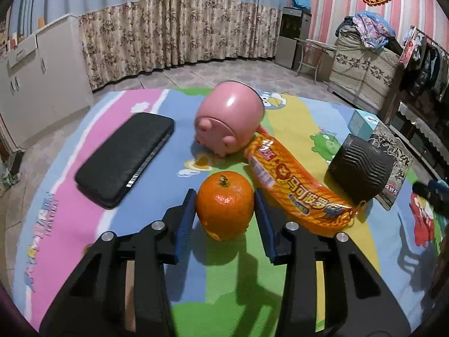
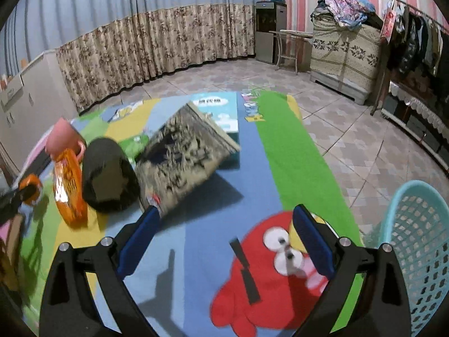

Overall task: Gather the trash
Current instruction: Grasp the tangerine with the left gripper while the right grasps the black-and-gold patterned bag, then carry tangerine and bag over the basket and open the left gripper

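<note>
Orange (image 1: pixel 224 205) sits on the mat right between your left gripper's (image 1: pixel 224 200) blue pads, both pads touching its sides, so it's clamped. Your right gripper (image 2: pixel 224 219) gapes with nothing in it, basket (image 2: pixel 415 238) just off its right finger; carry that way.

our left gripper (image 1: pixel 224 205) points down, and its blue pads squeeze the orange (image 1: pixel 224 204) from both sides. our right gripper (image 2: pixel 226 231) points down too, jaws wide apart, holding nothing.
</note>
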{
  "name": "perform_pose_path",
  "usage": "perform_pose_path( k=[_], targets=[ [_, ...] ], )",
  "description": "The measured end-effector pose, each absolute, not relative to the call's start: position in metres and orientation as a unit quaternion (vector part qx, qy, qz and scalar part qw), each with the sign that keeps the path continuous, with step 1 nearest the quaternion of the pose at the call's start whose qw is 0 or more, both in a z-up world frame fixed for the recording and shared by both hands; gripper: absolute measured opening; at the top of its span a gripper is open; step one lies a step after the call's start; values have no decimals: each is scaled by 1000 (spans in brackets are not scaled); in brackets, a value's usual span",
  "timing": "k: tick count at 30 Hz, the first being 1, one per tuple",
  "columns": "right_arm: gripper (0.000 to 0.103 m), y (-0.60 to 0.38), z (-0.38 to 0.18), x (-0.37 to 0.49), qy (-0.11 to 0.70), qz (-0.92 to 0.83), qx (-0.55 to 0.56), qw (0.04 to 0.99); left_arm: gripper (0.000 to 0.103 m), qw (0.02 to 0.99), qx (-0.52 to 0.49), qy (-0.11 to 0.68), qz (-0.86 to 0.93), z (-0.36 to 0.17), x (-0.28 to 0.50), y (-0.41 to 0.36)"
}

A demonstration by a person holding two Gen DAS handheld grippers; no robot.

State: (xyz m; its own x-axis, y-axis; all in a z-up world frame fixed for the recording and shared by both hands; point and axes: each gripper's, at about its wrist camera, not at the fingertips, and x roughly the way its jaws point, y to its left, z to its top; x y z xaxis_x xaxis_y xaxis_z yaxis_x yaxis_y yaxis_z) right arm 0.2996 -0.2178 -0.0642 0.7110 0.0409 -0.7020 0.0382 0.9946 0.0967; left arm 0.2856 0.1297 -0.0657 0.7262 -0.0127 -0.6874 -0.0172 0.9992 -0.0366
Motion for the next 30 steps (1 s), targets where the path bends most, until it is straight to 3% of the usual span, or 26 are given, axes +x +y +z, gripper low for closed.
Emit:
perform_pose_path(
  k=[4, 6, 8, 9, 11, 14, 19, 30],
  targets=[
    [91, -214, -69, 321, 386, 4, 58, 921, 41, 932, -12, 363, 12, -56, 279, 141],
    [78, -214, -75, 330, 397, 18, 74, 915, 41, 933, -13, 359, 17, -51, 276, 148],
    [55, -214, -80, 338, 406, 37, 97, 908, 41, 934, -16, 356, 21, -48, 273, 153],
    [50, -214, -81, 340, 403, 44, 102, 908, 41, 934, -16, 355, 24, -47, 272, 155],
    [26, -209, -79, 342, 398, 63, 99, 910, 41, 935, -17, 354, 26, -45, 270, 157],
    [13, -200, -72, 333, 385, 81, 77, 916, 41, 935, -20, 353, 29, -42, 268, 157],
    [5, -211, -56, 307, 359, 68, 53, 930, 41, 938, -21, 344, 22, -33, 261, 145],
    [4, -310, -19, 221, 322, -22, 68, 944, 41, 946, -5, 323, -22, -20, 246, 78]
  ],
)
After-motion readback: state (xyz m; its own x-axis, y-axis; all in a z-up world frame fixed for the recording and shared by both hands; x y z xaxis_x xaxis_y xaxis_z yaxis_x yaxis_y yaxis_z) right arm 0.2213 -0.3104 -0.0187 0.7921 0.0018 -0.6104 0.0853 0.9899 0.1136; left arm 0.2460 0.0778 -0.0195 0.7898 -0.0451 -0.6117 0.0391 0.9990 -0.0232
